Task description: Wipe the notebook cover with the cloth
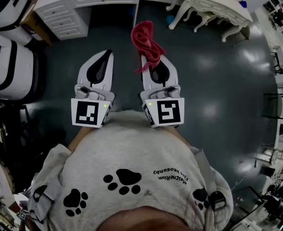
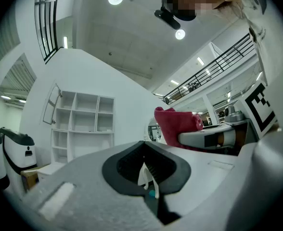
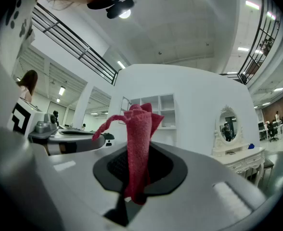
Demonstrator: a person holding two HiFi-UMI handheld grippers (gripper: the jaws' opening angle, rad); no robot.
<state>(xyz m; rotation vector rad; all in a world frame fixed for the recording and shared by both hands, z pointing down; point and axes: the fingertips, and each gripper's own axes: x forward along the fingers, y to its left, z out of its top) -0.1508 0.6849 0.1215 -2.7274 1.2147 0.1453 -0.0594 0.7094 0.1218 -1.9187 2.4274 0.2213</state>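
- Grey, glossy floor (image 1: 218, 81) fills most of what we see from the head view, with ceiling lights reflected in it.
- Below it we see the person's pale grey sweatshirt (image 1: 132, 153), printed with black paw marks.
- We see a white drawer unit (image 1: 74, 8) at the top left edge of the floor and a white ornate tabletop (image 1: 213, 6) on curved legs at the top right. The two stand well apart.
- We see tall white open shelving (image 2: 83, 119) against a white wall in the left gripper view. A white dressing table with an oval mirror (image 3: 228, 124) shows in the right gripper view.
- We hold both tools side by side in front of the body, over bare floor and pointing away from it.
- We see the left hand-held gripper (image 1: 105, 61) on the left, its marker cube (image 1: 89, 112) nearest the sweatshirt. Its jaws are drawn together to a thin slit, and nothing sits between them.
- We see the right hand-held gripper (image 1: 151, 64) just beside it, with its own marker cube (image 1: 165, 112). Its jaws are pinched on the cloth.
- We find the red cloth (image 1: 145, 40) caught by its lower end between the right jaws. The rest stands up past the tips in a loose, twisted bunch, and a thin strip trails off towards the left hand-held gripper.
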